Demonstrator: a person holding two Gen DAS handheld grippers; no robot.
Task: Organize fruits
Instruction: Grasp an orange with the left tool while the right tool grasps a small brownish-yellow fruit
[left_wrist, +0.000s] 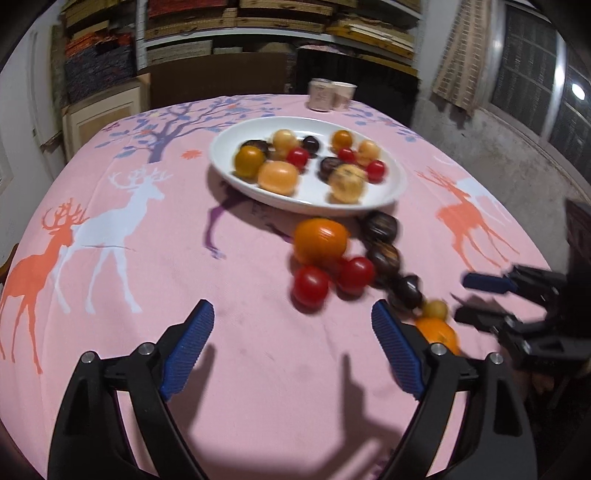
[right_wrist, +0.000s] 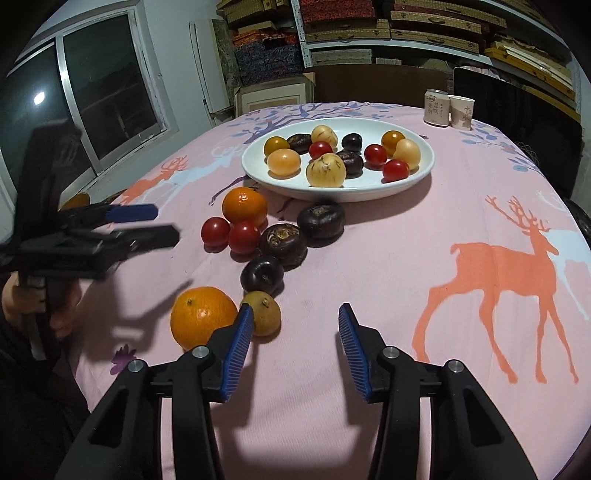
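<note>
A white plate (left_wrist: 295, 206) (right_wrist: 354, 194) holding several mixed fruits sits at the far middle of the pink deer-print tablecloth. In front of it lie loose fruits: an orange (right_wrist: 244, 205) (left_wrist: 320, 240), two red tomatoes (right_wrist: 215, 230) (right_wrist: 243, 237), three dark round fruits (right_wrist: 283, 245), a small yellow-brown fruit (right_wrist: 264, 314) and a second orange (right_wrist: 203, 317) (left_wrist: 439, 334). My left gripper (left_wrist: 291, 309) (right_wrist: 155, 221) is open and empty, just short of the tomatoes (left_wrist: 311, 287). My right gripper (right_wrist: 296, 310) (left_wrist: 480, 295) is open and empty, its left finger beside the yellow-brown fruit.
A can (right_wrist: 436, 107) and a paper cup (right_wrist: 461, 110) stand at the table's far edge. Shelves of stacked boxes fill the back wall. A person's hand (right_wrist: 62, 314) holds the left gripper at the table's left edge, near a window.
</note>
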